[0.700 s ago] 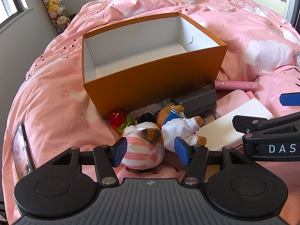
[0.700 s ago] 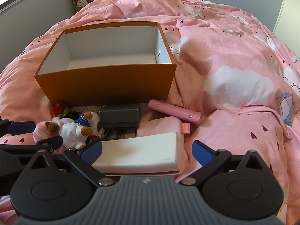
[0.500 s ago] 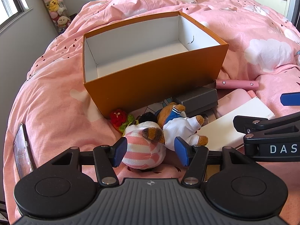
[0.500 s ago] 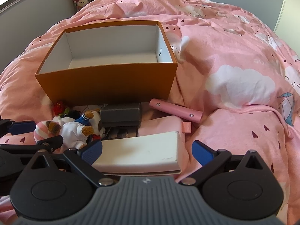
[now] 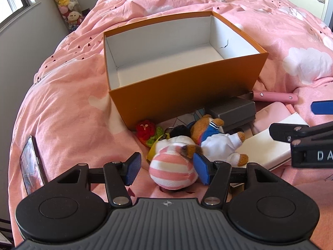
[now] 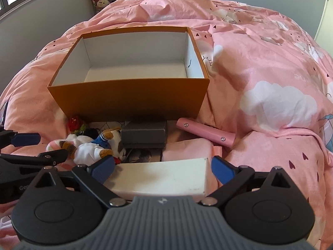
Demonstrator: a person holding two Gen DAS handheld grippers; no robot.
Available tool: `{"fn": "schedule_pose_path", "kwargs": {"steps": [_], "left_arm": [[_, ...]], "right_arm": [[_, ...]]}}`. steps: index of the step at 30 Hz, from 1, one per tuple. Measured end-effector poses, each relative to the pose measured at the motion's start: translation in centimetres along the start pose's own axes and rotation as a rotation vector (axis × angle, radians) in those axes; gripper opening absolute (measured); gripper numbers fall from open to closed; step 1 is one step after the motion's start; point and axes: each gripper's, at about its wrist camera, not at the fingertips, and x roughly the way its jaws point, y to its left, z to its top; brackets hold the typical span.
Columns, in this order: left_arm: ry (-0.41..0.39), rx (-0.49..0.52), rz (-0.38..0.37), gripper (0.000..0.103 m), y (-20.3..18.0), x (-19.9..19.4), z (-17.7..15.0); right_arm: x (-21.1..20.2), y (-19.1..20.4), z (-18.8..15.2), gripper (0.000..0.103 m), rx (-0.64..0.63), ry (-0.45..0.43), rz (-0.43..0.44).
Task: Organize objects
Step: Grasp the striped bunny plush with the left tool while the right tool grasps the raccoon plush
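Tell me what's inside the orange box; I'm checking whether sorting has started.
The orange box shows only bare white walls and floor, with one small dark mark on a wall. Its near wall hides the closest floor strip.

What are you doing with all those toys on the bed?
Someone is tidying up with two hand-held claws. The left claw is open around a pink-and-white striped plush toy, not squeezing it yet. The right claw is open around a flat white box. Both things lie on the pink bedspread in front of a big orange cardboard box, which has nothing in it so far. A plush bear in white clothes lies nearby.
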Motion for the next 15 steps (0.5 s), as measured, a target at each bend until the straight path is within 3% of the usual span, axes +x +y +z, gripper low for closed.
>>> {"fn": "schedule_pose_path", "kwargs": {"steps": [2,9,15], "left_arm": [[0.008,-0.025,-0.026,0.068,0.8,0.1,0.3],[0.071,-0.126,-0.172,0.068,3.8,0.9,2.2],[0.152,-0.181,-0.234,0.067,5.4,3.1,3.7]], "right_arm": [[0.5,-0.1,0.7,0.081,-0.001,0.017,0.019],[2.9,0.1,2.9,0.060,0.031,0.111,0.156],[5.9,0.9,4.7,0.056,0.112,0.230,0.288]]}}
